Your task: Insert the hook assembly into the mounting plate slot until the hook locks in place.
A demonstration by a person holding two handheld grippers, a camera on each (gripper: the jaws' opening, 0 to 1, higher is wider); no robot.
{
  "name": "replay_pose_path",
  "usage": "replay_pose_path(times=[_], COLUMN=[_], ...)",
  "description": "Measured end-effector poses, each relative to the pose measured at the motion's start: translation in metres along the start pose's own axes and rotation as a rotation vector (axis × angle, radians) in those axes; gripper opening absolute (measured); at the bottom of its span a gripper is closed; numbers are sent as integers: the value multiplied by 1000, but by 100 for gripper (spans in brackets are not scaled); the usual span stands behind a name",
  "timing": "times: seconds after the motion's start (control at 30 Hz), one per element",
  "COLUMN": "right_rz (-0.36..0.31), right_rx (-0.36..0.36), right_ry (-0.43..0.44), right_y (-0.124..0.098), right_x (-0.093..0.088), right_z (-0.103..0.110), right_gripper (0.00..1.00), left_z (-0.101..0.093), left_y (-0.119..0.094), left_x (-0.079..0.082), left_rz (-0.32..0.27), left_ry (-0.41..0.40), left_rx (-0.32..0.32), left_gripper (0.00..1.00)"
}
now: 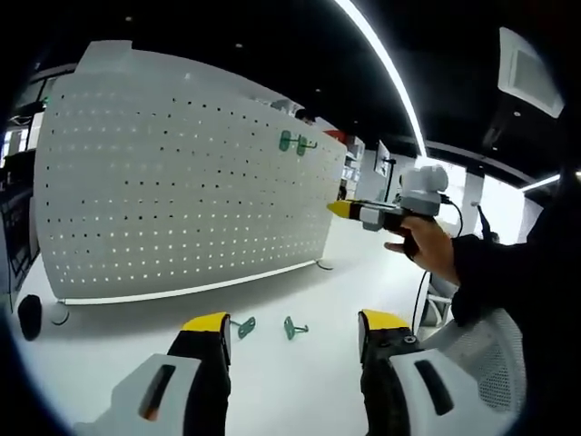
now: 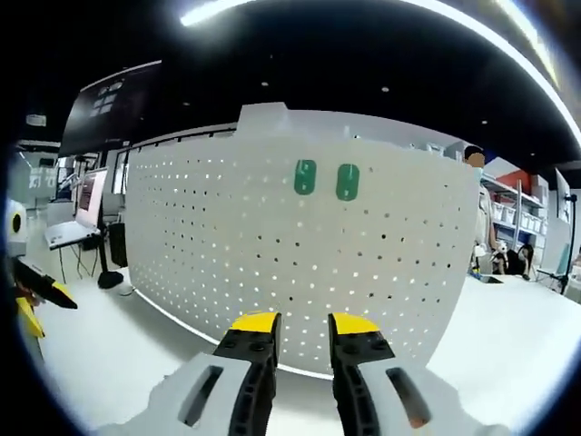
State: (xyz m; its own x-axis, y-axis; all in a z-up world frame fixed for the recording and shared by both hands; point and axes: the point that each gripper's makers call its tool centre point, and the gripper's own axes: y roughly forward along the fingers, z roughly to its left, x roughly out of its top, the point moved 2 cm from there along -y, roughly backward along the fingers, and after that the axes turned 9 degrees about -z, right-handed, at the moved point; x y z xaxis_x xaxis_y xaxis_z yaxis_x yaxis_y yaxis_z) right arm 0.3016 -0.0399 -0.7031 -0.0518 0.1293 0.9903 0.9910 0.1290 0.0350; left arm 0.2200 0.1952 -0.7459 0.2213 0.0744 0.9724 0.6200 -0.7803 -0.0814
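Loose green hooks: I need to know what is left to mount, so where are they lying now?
In the left gripper view, two loose green hooks lie on the white table, between the left gripper jaw tips, in front of the pegboard.

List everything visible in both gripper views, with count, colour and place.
White perforated metal pegboard: one, standing upright on the table.
Green plastic hooks mounted on the pegboard: two, side by side near its top edge.
Green plastic hooks lying loose: two, on the table in front of the pegboard.
White table: one, under everything.
Black round object: one, at the pegboard's left end.
Person's hand: one, holding the right gripper.
Left gripper: yellow-tipped black jaws, open, empty.
Right gripper: yellow-tipped black jaws, open, empty, facing the pegboard.
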Motion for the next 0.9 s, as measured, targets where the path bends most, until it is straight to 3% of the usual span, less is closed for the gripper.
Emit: replay_pose_path(times=[0.4,0.63,0.9], right_rz=[97,135,134], right_rx=[96,123,123], right_ry=[-12,-13,-12], right_y=[4,4,3], right_x=[-33,-48,-48], right_z=[28,25,21], right_gripper=[19,19,19], left_z=[2,1,4], left_y=[-2,-2,-2], left_x=[5,4,4], left_rz=[-18,-15,-13], left_ry=[-1,1,4], left_rx=[5,6,16], left_gripper=[58,57,57])
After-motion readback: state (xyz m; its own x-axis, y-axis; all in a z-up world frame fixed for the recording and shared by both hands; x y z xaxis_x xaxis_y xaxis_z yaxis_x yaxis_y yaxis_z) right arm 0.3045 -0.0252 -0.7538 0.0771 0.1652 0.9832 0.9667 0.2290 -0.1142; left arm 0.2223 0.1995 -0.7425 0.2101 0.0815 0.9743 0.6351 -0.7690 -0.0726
